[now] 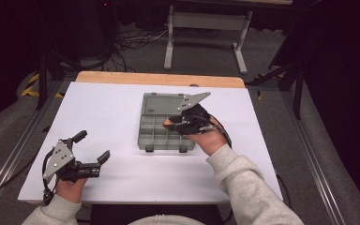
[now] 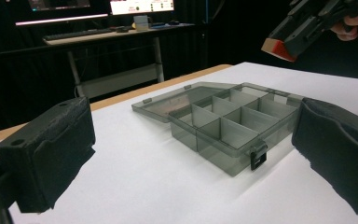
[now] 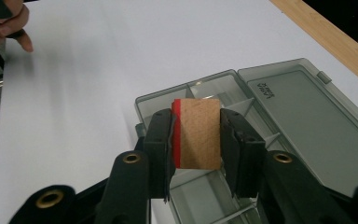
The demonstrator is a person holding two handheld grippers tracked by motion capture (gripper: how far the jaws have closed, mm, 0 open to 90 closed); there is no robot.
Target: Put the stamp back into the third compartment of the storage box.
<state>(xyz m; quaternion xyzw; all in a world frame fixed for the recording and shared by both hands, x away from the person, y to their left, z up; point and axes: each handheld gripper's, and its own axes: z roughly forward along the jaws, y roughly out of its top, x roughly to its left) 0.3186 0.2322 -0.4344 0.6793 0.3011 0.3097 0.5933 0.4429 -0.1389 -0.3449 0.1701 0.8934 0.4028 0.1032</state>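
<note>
A grey translucent compartment box [image 1: 155, 136] lies open mid-table, its lid [image 1: 161, 103] folded flat toward the far side. My right gripper [image 1: 172, 123] hovers over the box's compartments, shut on a small wooden block [image 3: 198, 133] with a red edge. The same block [image 2: 278, 50] hangs above the box [image 2: 233, 130] in the left gripper view. My left gripper [image 1: 93, 146] rests low at the table's near left, jaws wide open with nothing between them, pointing toward the box. Several compartments [image 3: 200, 196] look empty.
The white tabletop [image 1: 108, 117] has a wooden strip [image 1: 159, 78] at its far edge. A metal stand [image 1: 206, 33] and cables sit on the floor beyond. Rails run along both sides of the table.
</note>
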